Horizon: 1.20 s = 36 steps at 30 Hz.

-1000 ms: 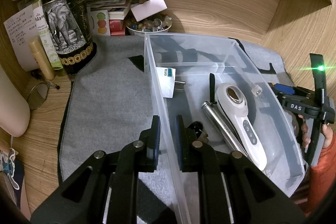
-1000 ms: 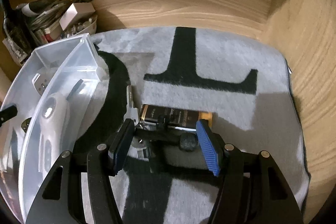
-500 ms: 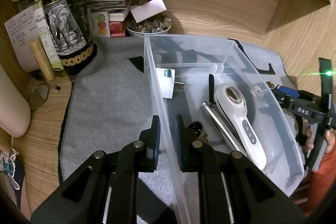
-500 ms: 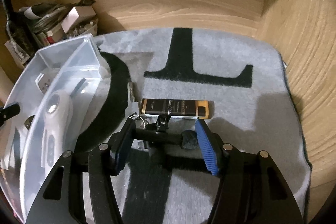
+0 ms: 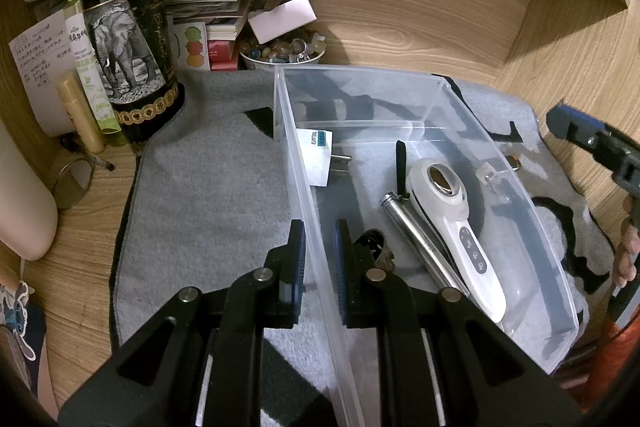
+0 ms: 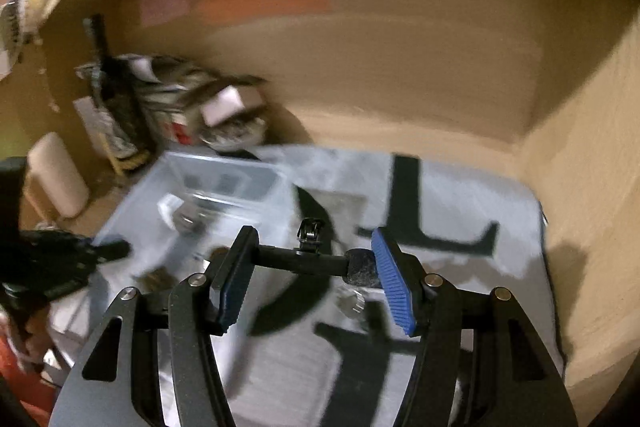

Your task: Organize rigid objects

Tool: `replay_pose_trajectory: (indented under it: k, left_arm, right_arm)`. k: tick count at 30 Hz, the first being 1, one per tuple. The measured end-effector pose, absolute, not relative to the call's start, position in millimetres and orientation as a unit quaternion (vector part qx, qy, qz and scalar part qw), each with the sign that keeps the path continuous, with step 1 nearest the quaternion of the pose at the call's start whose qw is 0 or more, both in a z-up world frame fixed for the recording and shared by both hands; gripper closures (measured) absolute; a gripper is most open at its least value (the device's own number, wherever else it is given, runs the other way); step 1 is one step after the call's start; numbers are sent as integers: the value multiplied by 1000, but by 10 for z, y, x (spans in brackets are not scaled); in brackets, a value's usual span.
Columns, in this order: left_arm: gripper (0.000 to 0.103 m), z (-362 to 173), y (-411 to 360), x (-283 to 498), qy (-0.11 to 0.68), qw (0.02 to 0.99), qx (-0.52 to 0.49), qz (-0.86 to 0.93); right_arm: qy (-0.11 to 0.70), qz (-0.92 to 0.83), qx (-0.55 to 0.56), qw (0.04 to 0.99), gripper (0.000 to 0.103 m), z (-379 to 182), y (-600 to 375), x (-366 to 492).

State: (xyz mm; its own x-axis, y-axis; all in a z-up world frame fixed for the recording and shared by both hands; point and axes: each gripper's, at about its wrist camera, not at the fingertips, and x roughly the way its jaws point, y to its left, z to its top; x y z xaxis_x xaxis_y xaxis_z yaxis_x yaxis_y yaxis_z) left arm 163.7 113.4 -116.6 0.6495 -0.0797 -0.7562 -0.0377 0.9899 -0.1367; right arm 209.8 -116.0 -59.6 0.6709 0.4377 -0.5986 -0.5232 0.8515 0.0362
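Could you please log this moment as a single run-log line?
left gripper: shut on clear bin wall | right gripper: shut on black clip-on mic, lifted above mat | bin holds white handheld device, metal flashlight, plug

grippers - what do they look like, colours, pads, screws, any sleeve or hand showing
Both are matte black angular frames with cut-out slots and round silver screw heads at the joints. The left gripper and the right gripper each carry two fingers faced with blue ribbed pads. In the left wrist view, fingers of a bare hand and an orange-red sleeve show behind the right gripper. No cables are visible.
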Motion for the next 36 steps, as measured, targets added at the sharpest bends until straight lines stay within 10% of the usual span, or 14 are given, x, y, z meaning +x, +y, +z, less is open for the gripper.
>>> replay_pose_trajectory:
  k: [36]
  left_arm:
    - [89, -1173, 1134, 1631, 416, 906, -72, -19]
  right_arm:
    - [336, 357, -156, 858, 33, -846, -326, 1949]
